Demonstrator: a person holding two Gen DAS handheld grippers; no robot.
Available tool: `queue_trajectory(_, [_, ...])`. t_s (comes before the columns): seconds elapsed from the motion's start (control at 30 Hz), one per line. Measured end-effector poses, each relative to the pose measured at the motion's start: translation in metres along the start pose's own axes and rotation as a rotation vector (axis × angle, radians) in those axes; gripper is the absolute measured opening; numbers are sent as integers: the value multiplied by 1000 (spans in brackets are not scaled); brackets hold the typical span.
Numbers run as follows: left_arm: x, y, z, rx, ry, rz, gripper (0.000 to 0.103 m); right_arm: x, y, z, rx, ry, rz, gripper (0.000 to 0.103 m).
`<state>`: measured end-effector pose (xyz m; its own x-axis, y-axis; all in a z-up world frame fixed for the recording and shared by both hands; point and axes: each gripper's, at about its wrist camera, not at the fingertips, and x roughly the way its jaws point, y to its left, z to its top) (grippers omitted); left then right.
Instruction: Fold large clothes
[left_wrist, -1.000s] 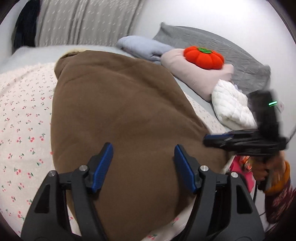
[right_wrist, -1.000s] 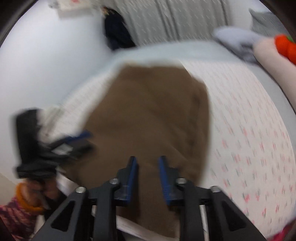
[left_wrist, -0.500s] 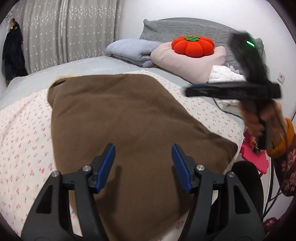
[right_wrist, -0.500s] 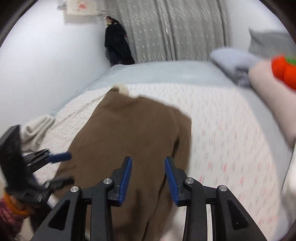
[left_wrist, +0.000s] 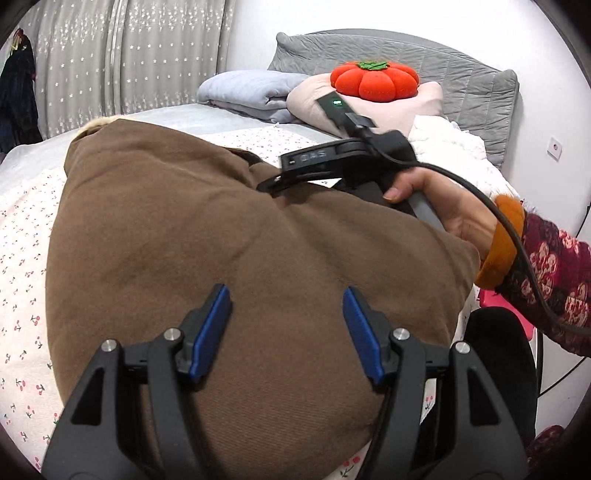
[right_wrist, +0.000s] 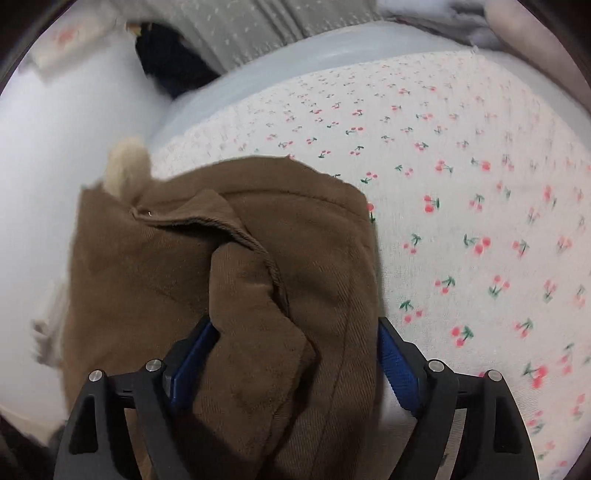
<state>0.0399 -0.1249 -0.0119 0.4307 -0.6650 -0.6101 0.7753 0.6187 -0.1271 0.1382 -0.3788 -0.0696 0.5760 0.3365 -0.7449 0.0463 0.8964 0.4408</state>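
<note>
- Coat (left_wrist: 207, 236), brown and thick, lies spread over the cherry-print sheet (left_wrist: 22, 258) of a bed, its pale fur trim (left_wrist: 98, 123) toward the curtain (left_wrist: 129, 55) end.
- The left tool (left_wrist: 286, 325) hangs above the coat's near part with its blue pads wide apart and nothing between them.
- The right tool (right_wrist: 295, 350) has its pads spread on either side of a bunched fold of the coat; the cloth sits between them, but they are not pressed together on it.
- On the coat's left side, the left view shows a broad strip of bare sheet; the right view shows a wide stretch of sheet (right_wrist: 480, 184) beyond the coat's other edge.
- The coat's near corner reaches the bed's edge, close to a pink object (left_wrist: 506, 314) beside the bed.
- Only the left view shows the person's hand (left_wrist: 443, 206) gripping the right tool's handle, its cable (left_wrist: 517, 240), and the head of the bed: a folded blue blanket (left_wrist: 251, 92), a pink pillow (left_wrist: 406, 107), a red pumpkin cushion (left_wrist: 375, 79) and a white quilted bundle (left_wrist: 450, 147).
- Only the right view shows the coat's seam (right_wrist: 229, 229) and overlapping flap up close; its background is blurred.
</note>
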Motion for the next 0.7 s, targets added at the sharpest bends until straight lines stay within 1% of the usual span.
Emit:
queue_trajectory(0.13, [-6,0,5,-43,12,4,66,-40,5,-14,1,-81,6,84])
queue_trajectory(0.27, [-19,3,12,-115,17,15,73,-88,19,-28,-66,-146,-57,84])
queue_trajectory(0.33, [-27,2,13,-146,11,42,77,-107,28,-39,-89,-173,-78,84])
queue_trajectory(0.5, [-50,8,15,-222,-2,124,86,-147,47,-70,-98,-227,-81,84])
queue_trajectory(0.57, [-56,11,16,-255,20,161,88,-160,56,-83,-90,-240,-87,84])
queue_trajectory(0.7, [-65,18,13,-307,70,212,94,-171,62,-101,-61,-249,-113,85])
